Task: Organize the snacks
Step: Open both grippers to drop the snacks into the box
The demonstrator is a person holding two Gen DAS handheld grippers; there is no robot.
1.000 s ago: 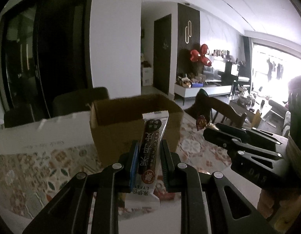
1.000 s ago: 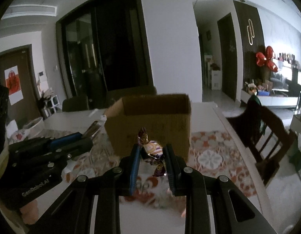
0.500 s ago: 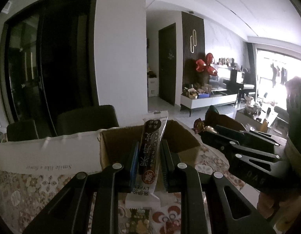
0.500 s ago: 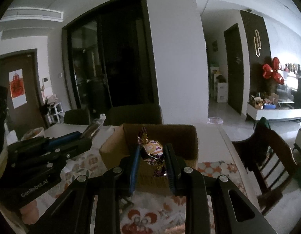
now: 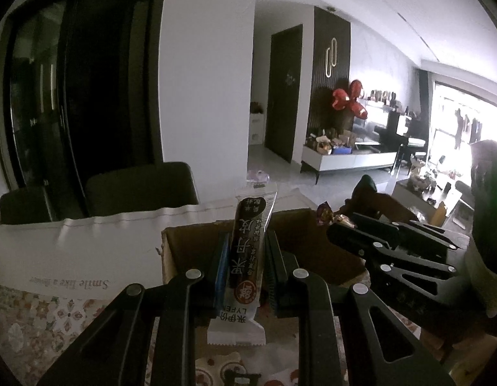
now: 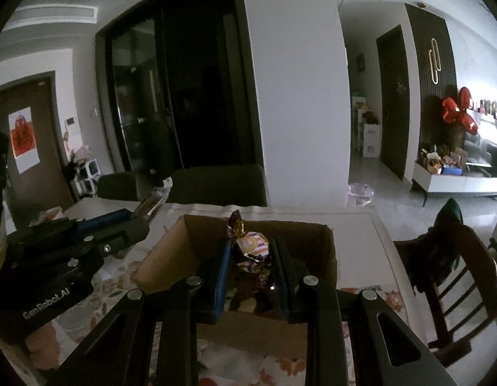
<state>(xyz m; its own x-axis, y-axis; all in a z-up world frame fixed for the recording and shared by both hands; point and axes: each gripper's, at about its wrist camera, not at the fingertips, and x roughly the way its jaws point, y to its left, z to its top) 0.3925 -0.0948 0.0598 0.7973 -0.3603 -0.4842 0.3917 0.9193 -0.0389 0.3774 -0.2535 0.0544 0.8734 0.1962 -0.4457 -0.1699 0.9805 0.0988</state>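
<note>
The left gripper points forward and nearly level, its two black fingers clamped on a long narrow snack bar in a dark wrapper with white sealed ends. The bar stands upright between the blue-lined pads, its top end rising well above the fingertips and its bottom end hanging below them. The gripper is positioned over the near wall of an open brown cardboard box, with the bar in front of the box opening.

The right gripper also points forward and nearly level, with a slight downward pitch. Its fingers are closed on a twist-wrapped candy in purple, orange and white foil. One twisted end of the candy projects upward past the fingertips; the other hangs down between the fingers. The fingertips are over the open top of the cardboard box, above its interior.

In the left wrist view, the right gripper enters from the right side, and its candy sits at the box's right rim. In the right wrist view, the left gripper enters from the left, beside the box's left wall.

The box rests on a table covered with a floral patterned cloth. Dark chair backs stand behind the table.
</note>
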